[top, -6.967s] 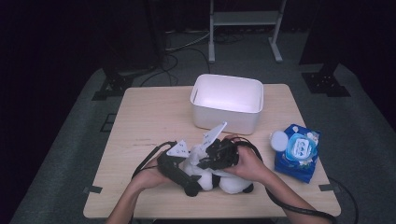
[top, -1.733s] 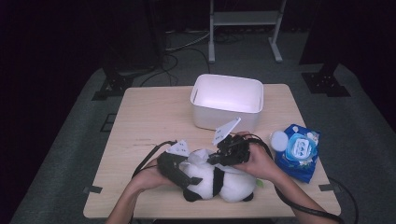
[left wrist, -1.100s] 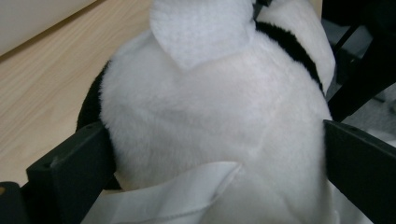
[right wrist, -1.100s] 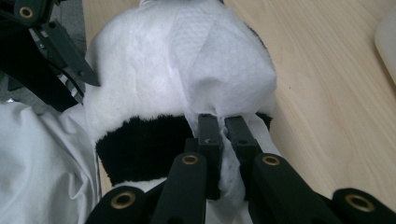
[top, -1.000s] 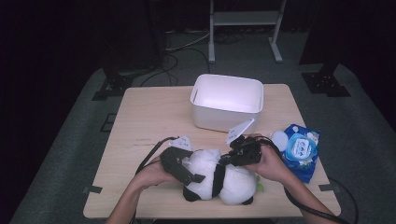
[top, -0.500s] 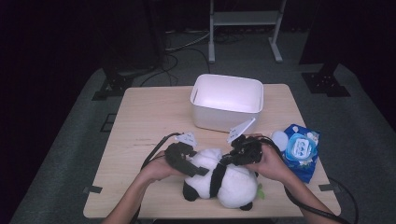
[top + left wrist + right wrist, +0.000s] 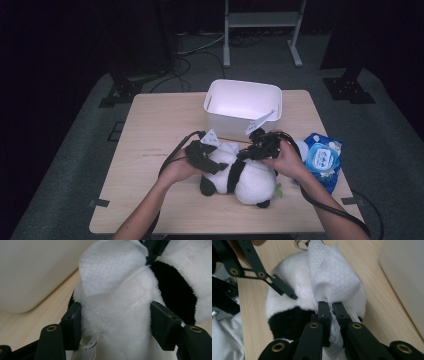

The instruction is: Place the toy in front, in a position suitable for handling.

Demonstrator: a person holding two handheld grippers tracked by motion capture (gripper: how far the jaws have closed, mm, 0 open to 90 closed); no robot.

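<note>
Plush panda (image 7: 245,176) lying near front edge of surface (image 7: 150,135), right of middle. My left tongs (image 7: 113,322) clamped round its soft body, squishes easy. Right tongs (image 7: 331,312) pinching wet wipe (image 7: 332,277), thin, floppy; grab bunched end, wipe gently.

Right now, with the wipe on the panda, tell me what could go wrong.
1. The right gripper pinches only a bunched end of the wipe; a hard stroke could pull it free.
2. The left gripper clamps soft panda fur, so the toy may twist or slip while being wiped.
3. The bin stands close behind; a long stroke might bump it.
</note>
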